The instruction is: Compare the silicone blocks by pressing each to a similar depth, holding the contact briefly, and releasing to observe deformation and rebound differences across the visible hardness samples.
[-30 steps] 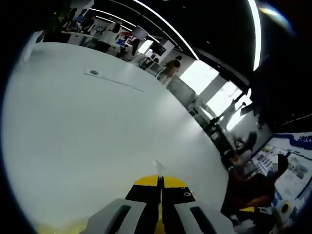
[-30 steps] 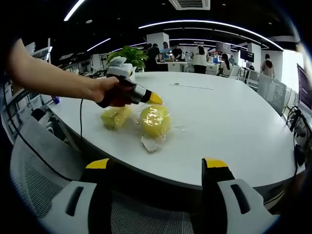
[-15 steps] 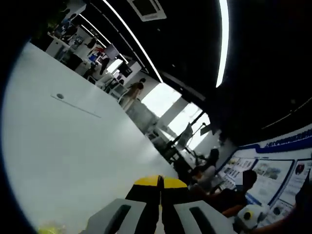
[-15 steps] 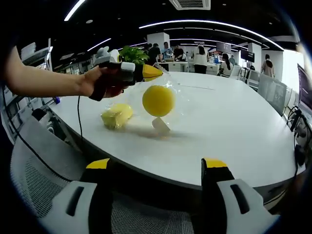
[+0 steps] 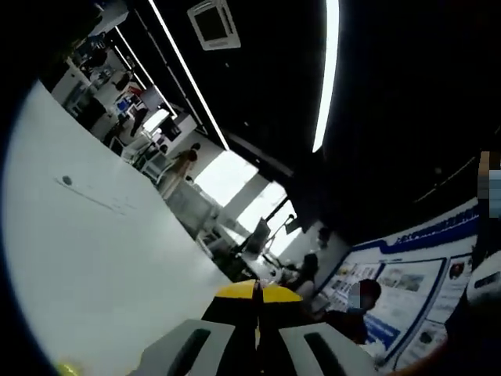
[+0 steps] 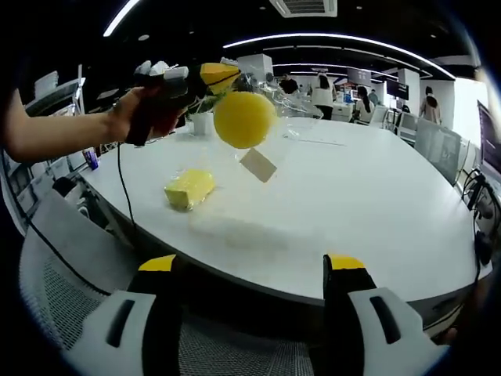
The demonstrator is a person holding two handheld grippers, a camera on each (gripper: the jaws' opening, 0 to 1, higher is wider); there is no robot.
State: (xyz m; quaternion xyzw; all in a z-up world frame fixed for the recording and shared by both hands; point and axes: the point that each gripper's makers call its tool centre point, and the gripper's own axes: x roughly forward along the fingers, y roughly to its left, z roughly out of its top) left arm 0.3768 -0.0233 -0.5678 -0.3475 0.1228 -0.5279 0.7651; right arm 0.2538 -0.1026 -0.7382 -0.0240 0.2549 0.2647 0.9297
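silicone ball (image 6: pixel 244 119) in its clear wrap is now hanging at upper centre, lifted off the table (image 6: pixel 368 196) by the closed left gripper (image 6: pixel 215 77). pressing is not starting yet. right gripper (image 6: pixel 250 270) is waiting wide open and empty, and the yellow block (image 6: pixel 189 189) is lying untouched.

Item count, right gripper view:
- Yellow silicone pieces: two. One round ball (image 6: pixel 244 119) in a clear bag, raised above the desk (image 6: pixel 376 196); one block (image 6: pixel 189 189) lying on it.
- Hand-held grippers: two, left hand-held gripper (image 6: pixel 221 76) and right hand-held gripper (image 6: pixel 252 270).
- Desks carrying samples: one.
- Potted plant (image 6: pixel 202 117): one.
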